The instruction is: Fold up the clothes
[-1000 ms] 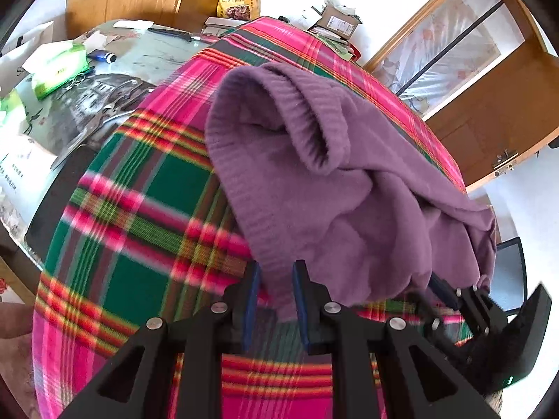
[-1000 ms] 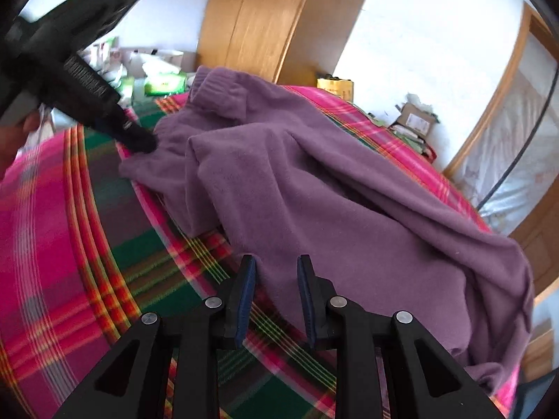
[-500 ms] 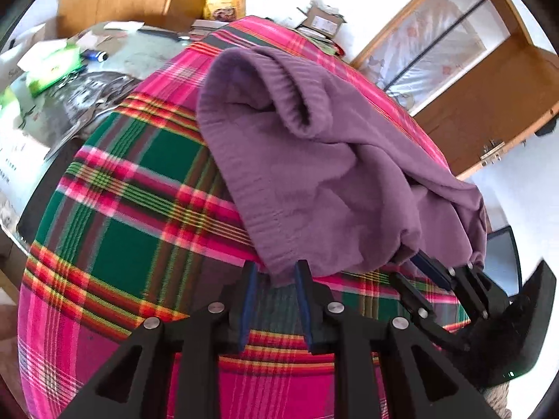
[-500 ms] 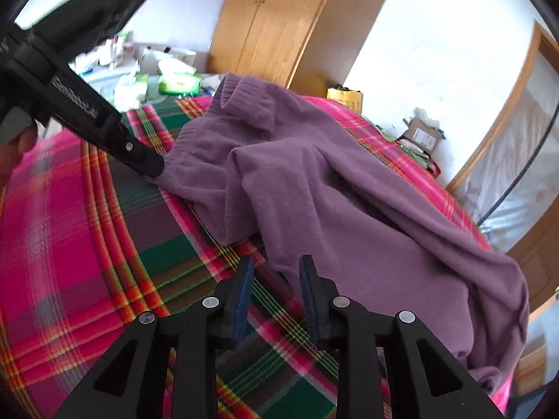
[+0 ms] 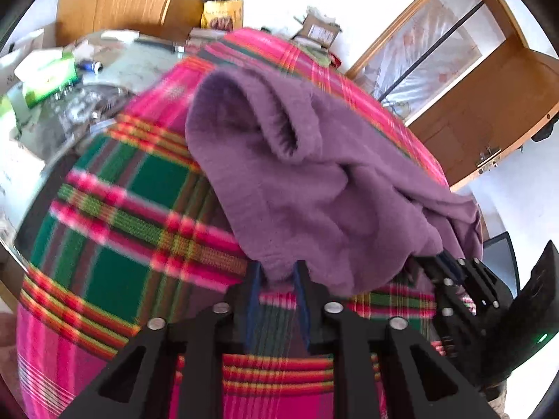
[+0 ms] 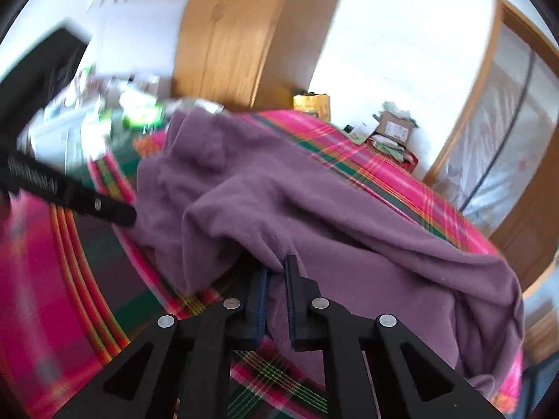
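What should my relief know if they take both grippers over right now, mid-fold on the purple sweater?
Left gripper: shut on the sweater's near edge.
Right gripper: shut on a fold of the same sweater, further along that edge.
The sweater lies bunched on the plaid cloth, ribbed opening at the far end, loose fabric trailing right.
Done: both grips taken.
Left: no neat fold shows yet; spread it flat, then fold.

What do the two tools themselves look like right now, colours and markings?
Both are matte black plastic with triangular cut-outs and round silver screws. The left tool and right tool have blue-edged fingers; the right tool's body shows a small green light, and the left's bears white lettering.
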